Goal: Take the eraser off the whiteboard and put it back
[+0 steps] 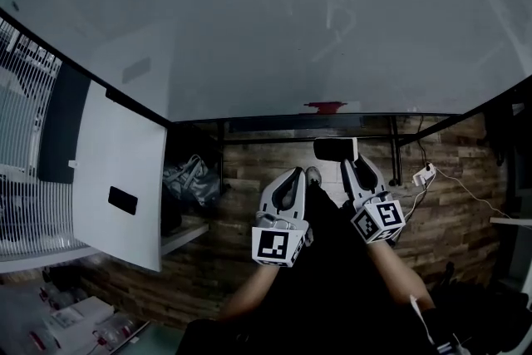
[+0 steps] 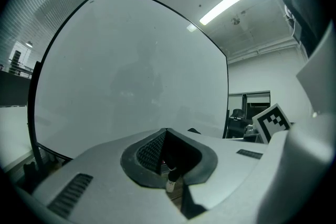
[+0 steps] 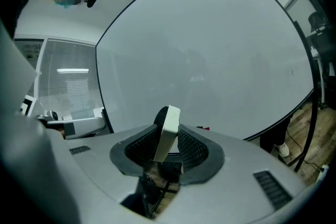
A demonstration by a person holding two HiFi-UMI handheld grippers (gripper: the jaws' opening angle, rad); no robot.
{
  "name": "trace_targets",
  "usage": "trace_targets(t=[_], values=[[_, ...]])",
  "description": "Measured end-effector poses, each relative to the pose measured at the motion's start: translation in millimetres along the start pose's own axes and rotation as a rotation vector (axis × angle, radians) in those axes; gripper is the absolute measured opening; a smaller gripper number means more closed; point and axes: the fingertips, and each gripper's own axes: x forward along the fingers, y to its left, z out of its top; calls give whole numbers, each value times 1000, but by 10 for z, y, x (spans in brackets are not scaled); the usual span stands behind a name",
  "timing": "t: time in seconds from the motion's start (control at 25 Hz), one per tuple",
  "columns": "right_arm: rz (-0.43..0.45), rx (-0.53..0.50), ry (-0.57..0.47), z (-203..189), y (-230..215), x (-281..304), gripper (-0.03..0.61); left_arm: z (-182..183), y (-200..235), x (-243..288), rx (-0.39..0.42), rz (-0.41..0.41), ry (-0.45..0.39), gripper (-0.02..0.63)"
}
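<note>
Up front stands the whiteboard point(image 1: 249, 21), and the right claw point(image 3: 169, 131) pinches the eraser point(image 1: 335, 150) so it won't drop; the left claw point(image 2: 165, 134) is closed, empty.

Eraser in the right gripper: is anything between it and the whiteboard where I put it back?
Nothing visible. The right gripper holds the eraser facing the whiteboard, whose face ahead is bare. A small red thing sits at the board's lower edge, below the path.
</note>
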Motion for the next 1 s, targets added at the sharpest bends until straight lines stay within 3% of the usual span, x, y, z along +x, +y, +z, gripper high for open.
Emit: trace_targets(t=[0.64, 1.0], values=[[-62, 222, 61, -448, -620, 719, 130, -368, 185, 506, -37, 32, 75, 6], [-80, 287, 110, -694, -793, 890, 130, -509, 210, 642, -52, 26, 108, 6]])
